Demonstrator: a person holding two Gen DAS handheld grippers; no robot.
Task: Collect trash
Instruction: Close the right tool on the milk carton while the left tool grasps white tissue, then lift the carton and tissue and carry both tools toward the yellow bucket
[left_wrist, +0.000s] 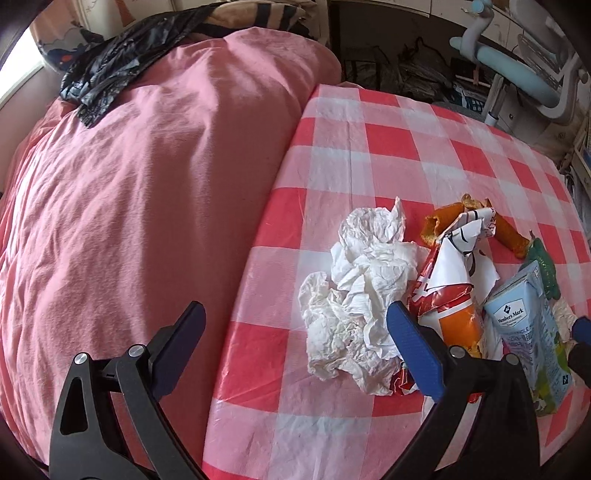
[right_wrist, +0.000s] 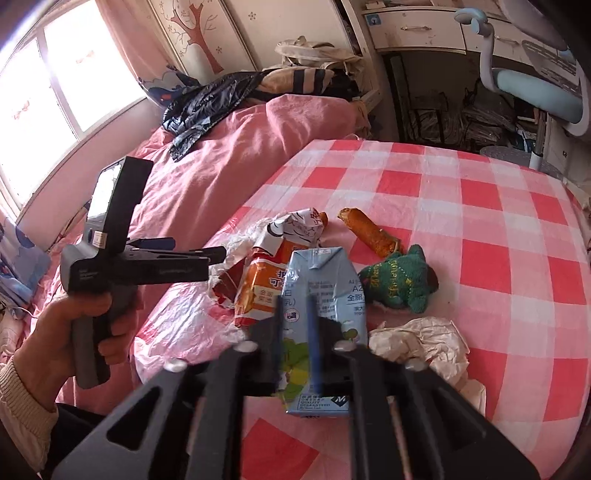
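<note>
**Two grippers over a heap of trash on the checked worktop**

Two fingers of the right gripper (right_wrist: 295, 343) are pinched on the pale blue milk carton (right_wrist: 323, 295), which stands upright near the front edge of the red-and-white checked worktop (right_wrist: 480, 206). The left gripper (left_wrist: 295, 325) hangs with its fingers spread wide and holds nothing; its right finger lies over the crumpled white tissues (left_wrist: 362, 295), its left finger over the pink bed quilt (left_wrist: 129, 203). In the right wrist view the left hand (right_wrist: 70, 328) grips that tool's handle beside the worktop's edge.

Just behind the carton lies an orange snack wrapper (right_wrist: 258, 288), with a torn red-and-white paper wrapper (right_wrist: 295, 229) touching its far end. An orange peel strip (right_wrist: 369, 230) lies just beyond, and a small green knitted toy (right_wrist: 397, 282) sits beside the carton. Another crumpled tissue (right_wrist: 417, 339) lies near the carton's base. A black plastic bag (right_wrist: 210, 103) is spread on the quilt, well apart from the heap.
</note>
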